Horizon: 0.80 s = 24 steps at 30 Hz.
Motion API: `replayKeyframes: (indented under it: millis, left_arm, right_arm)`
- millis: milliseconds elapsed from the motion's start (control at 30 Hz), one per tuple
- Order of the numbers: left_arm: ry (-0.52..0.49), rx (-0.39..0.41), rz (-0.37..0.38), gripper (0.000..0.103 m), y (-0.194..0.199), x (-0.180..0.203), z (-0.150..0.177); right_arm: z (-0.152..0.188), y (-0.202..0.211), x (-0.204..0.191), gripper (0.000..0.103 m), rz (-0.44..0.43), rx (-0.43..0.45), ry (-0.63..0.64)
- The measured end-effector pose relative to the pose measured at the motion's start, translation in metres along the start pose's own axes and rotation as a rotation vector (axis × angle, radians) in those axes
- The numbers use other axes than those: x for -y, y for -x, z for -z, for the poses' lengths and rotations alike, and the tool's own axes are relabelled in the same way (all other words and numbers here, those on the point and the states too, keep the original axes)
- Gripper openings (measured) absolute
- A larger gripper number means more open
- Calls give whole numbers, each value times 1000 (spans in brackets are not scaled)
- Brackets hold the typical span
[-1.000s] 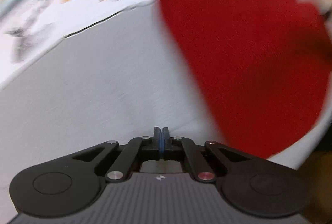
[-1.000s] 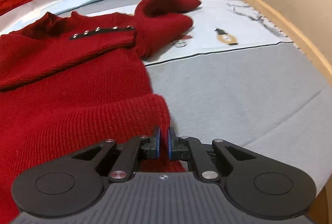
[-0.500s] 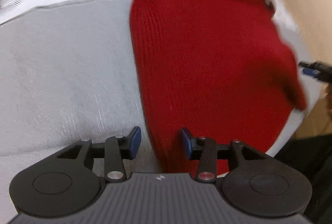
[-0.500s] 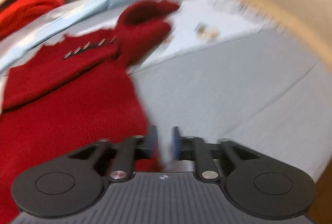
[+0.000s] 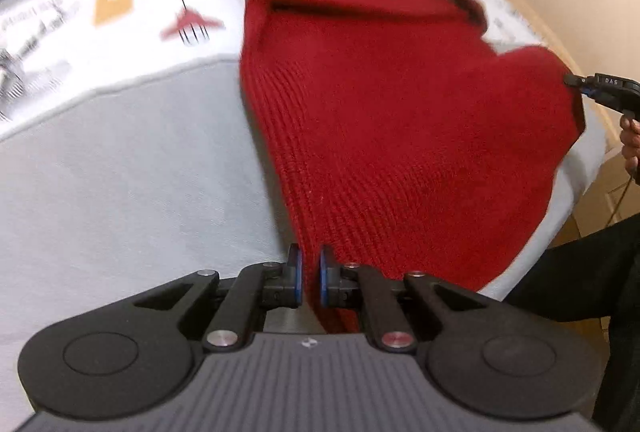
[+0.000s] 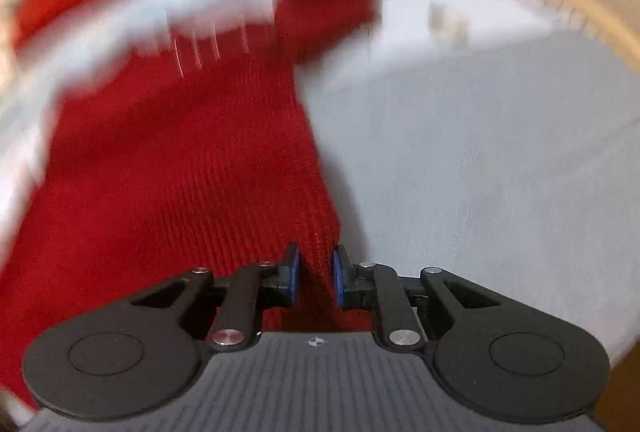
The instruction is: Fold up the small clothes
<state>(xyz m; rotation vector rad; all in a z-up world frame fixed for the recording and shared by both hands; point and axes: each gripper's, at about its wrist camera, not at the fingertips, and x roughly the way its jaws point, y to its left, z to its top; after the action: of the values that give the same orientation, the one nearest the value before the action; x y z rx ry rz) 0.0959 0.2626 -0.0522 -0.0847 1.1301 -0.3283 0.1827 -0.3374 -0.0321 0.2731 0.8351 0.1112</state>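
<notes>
Both tools, left tool [image 5: 310,268] and right tool [image 6: 316,272], pinch red sweater [image 5: 392,135] hem; far end blurred.

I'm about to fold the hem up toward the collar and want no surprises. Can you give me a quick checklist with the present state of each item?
1. Left gripper on the red sweater hem: ok, fabric sits between its nearly shut pads.
2. Right gripper on the other hem corner: ok, fabric between its pads.
3. Firmness of both grips: cannot tell.
4. Sweater body flat: not ok, right side is lifted and bunched.
5. Far sleeve tucked in: not ok, it sticks out on the bedsheet.
6. Collar area smooth: cannot tell, blurred.
</notes>
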Motion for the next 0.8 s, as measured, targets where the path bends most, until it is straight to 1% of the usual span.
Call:
replayKeyframes:
  millis: [33, 67, 100, 167, 200, 233, 267, 300, 333, 400, 467, 533, 567, 600, 667, 700, 767, 800]
  left_arm:
    - [8, 5, -10, 8, 6, -2, 3]
    - [9, -11, -17, 8, 7, -3, 6]
    - [-12, -44, -16, 8, 4, -2, 11]
    - [-75, -119, -5, 9, -7, 10, 18]
    - [-118, -156, -2, 9, -13, 18, 21]
    - [-168, -189, -2, 9, -20, 29, 25]
    - [-212, -211, -15, 9, -26, 40, 27]
    - [-240, -228, -22, 9, -31, 47, 27]
    - [-252, -234, -26, 10, -33, 52, 27]
    - [-251, -234, -44, 11, -37, 56, 21]
    - [-227, -228, -82, 15, -38, 54, 16]
    - [-199, -194, -125, 15, -34, 50, 6]
    - [-172, -168, -138, 15, -31, 48, -1]
    - [-144, -141, -143, 15, -28, 45, -8]
    - [-87, -77, -160, 21, -23, 46, -24]
    - [-67, -49, -169, 21, -21, 47, -30]
    - [-35, 20, -189, 28, -18, 54, -46]
    - [-16, 58, -202, 30, -19, 62, -56]
  right_arm:
    - [-2, 9, -1, 17, -55, 15, -7]
    - [1, 9, -2, 17, -54, -20, 7]
    - [6, 4, -2, 17, -25, -75, 23]
    - [21, -18, 6, 17, 54, -265, 28]
    - [29, -27, 10, 17, 103, -345, 24]
    - [31, -30, 10, 17, 133, -362, 46]
    - [31, -30, 9, 17, 151, -360, 88]
    - [32, -30, 6, 17, 179, -357, 134]
    - [33, -29, 6, 17, 204, -355, 152]
    - [31, -30, 6, 17, 227, -343, 156]
    - [34, -27, 4, 18, 224, -331, 174]
    - [37, -28, 2, 25, 250, -326, 209]
    - [40, -24, -4, 27, 258, -307, 226]
    - [39, -22, -5, 29, 242, -276, 234]
    - [36, -18, -5, 36, 183, -228, 220]
    - [34, -16, -6, 38, 160, -209, 214]
    - [32, -21, -7, 44, 140, -185, 213]
    - [30, -28, -8, 45, 138, -184, 212]
